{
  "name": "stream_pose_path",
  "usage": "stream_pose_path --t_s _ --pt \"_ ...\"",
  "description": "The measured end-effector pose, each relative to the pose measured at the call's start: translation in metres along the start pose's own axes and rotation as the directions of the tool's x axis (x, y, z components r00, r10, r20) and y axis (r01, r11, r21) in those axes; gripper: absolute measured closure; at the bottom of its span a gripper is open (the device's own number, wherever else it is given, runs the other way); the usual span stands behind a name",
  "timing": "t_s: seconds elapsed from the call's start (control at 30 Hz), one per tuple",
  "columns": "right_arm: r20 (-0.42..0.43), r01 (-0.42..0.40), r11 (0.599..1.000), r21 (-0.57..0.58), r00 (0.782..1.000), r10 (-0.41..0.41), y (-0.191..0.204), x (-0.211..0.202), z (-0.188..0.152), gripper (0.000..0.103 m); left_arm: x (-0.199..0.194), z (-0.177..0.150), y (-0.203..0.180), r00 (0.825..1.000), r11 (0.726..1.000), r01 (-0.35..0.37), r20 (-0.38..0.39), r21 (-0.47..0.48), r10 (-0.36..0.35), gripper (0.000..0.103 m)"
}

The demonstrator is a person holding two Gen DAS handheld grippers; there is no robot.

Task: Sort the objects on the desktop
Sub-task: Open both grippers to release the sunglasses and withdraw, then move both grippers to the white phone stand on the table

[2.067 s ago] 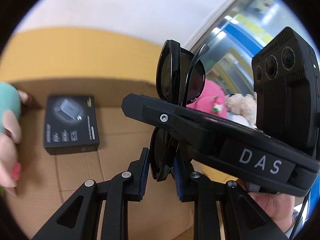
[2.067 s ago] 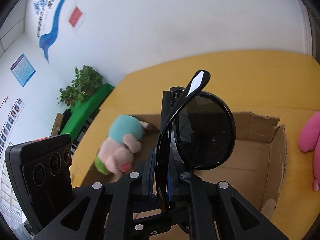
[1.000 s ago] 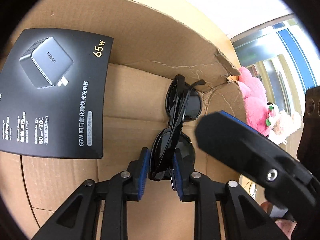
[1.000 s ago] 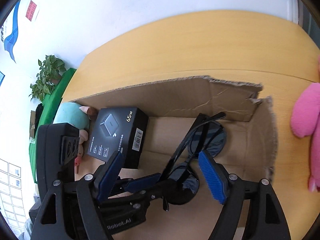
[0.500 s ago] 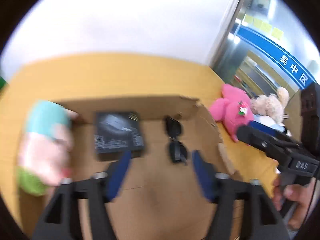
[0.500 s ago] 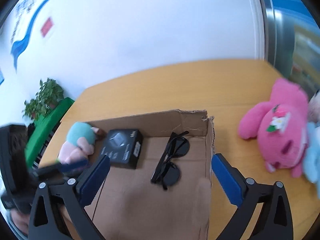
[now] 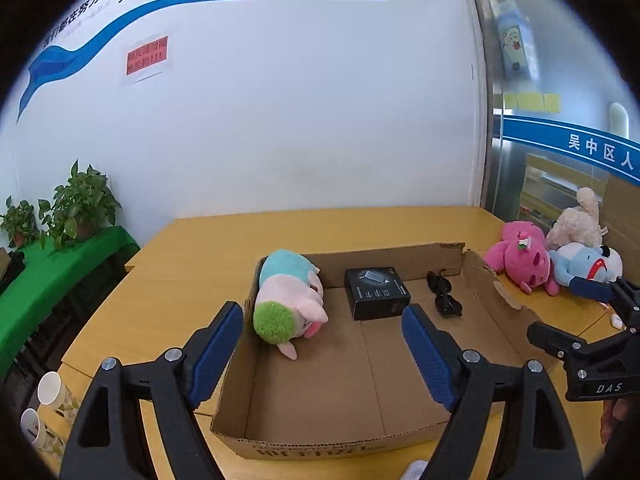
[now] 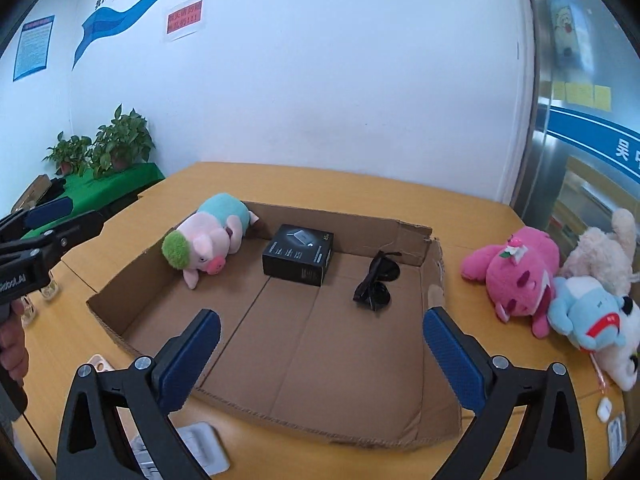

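The left gripper (image 7: 322,350) and the right gripper (image 8: 320,354) are both hanging above the near edge of the cardboard box (image 8: 320,360), each with its jaws spread wide and holding nothing. Inside the box, the folded sunglasses (image 8: 376,282) are lying near the far right corner, the black box (image 8: 298,254) is sitting just left of them, and the pig plush (image 8: 208,240) is resting against the left wall. Three more plush toys (image 8: 560,280) are lying together on the table (image 8: 360,192), outside the box to its right.
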State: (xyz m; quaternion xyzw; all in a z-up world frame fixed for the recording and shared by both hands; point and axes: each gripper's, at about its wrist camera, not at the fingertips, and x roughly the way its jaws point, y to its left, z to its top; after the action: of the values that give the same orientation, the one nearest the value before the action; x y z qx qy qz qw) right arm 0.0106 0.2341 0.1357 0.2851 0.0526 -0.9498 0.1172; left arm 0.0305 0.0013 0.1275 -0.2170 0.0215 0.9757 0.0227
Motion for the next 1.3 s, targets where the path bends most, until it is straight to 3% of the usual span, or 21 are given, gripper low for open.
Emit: stream_pose_path --t_s 0.13,0.47,0.7,0.9,1.17,1.3 --pt "0.023 0.024 1.0 -0.003 0.999 -0.023 0.011 -0.02 -0.007 0.0 -0.015 -0.007 -0.004 0.999 0.999 0.042 0.019 0.012 -0.042 0.021" --pt "0.046 0.034 0.999 0.016 0.998 -0.035 0.027 -0.053 -0.025 0.0 -0.041 -0.022 -0.014 0.996 0.997 0.071 0.043 0.029 -0.072 0.021" --pt "0.028 0.023 0.999 0.035 0.999 -0.024 0.025 -0.06 -0.041 0.0 -0.045 -0.039 -0.017 0.995 0.995 0.095 0.013 -0.012 -0.095 0.021" --pt "-0.014 -0.071 0.997 0.031 0.997 0.072 0.015 -0.053 -0.067 0.0 -0.046 -0.064 -0.018 0.995 0.995 0.087 -0.033 -0.051 -0.089 0.021" --pt "-0.177 -0.226 0.972 0.06 0.956 0.233 0.015 -0.014 -0.119 0.0 -0.036 -0.117 -0.011 0.981 0.991 0.075 -0.17 -0.113 -0.094 0.021" --pt "-0.228 -0.341 0.939 0.038 0.912 0.34 0.029 0.002 -0.135 0.0 -0.031 -0.14 -0.011 0.963 0.99 0.083 -0.245 -0.116 -0.11 0.021"
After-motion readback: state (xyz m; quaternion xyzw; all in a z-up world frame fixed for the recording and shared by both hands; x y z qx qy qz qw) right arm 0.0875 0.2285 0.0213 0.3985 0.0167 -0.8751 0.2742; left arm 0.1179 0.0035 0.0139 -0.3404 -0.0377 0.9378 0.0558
